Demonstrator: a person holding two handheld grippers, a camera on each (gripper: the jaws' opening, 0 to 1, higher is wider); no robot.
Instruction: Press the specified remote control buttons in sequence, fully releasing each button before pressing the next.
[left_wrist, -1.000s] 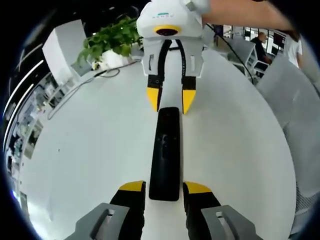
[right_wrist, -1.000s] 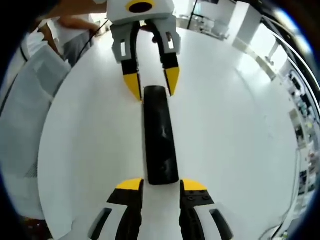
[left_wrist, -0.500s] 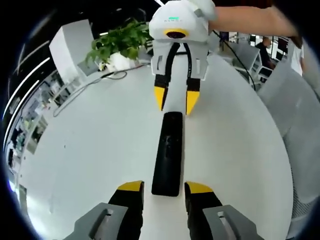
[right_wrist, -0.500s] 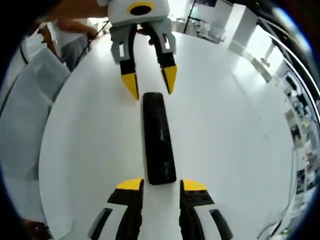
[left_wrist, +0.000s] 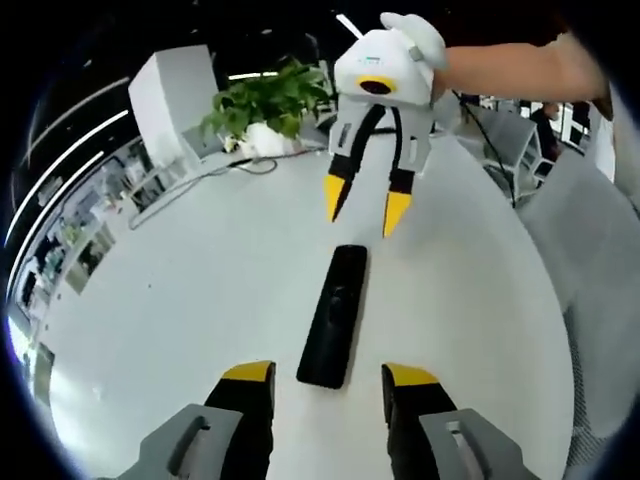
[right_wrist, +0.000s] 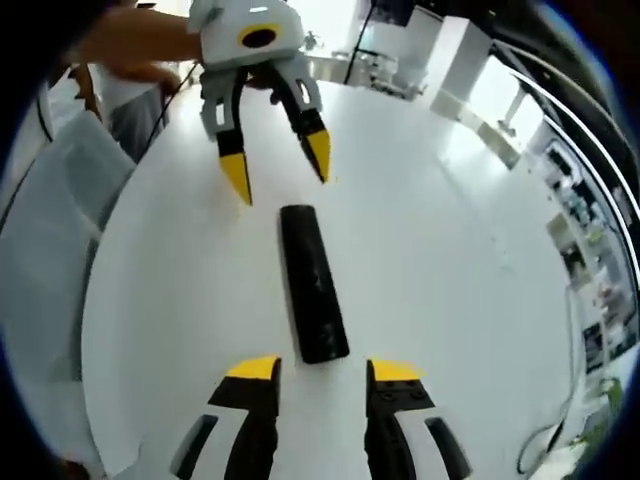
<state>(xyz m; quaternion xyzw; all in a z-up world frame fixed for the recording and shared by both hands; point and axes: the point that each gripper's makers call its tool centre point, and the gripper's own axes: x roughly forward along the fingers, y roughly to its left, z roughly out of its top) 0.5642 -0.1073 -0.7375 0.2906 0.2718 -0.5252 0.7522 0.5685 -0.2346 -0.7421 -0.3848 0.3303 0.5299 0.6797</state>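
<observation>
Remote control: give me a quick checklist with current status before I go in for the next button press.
1. Remote control lies flat on the white table: ok.
2. Remote free of both tools, nothing touching it: ok.
3. Left tool open, jaws either side of the remote's near end: ok.
4. Right tool open, lined up on the other end of the remote: ok.
5. Which button is the target: cannot tell, the keys are too small to read.
6. Remote fully in sight in both views: ok.

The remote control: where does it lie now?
The remote control lies flat on the white table, lengthwise between the two open tools, touching neither.
</observation>
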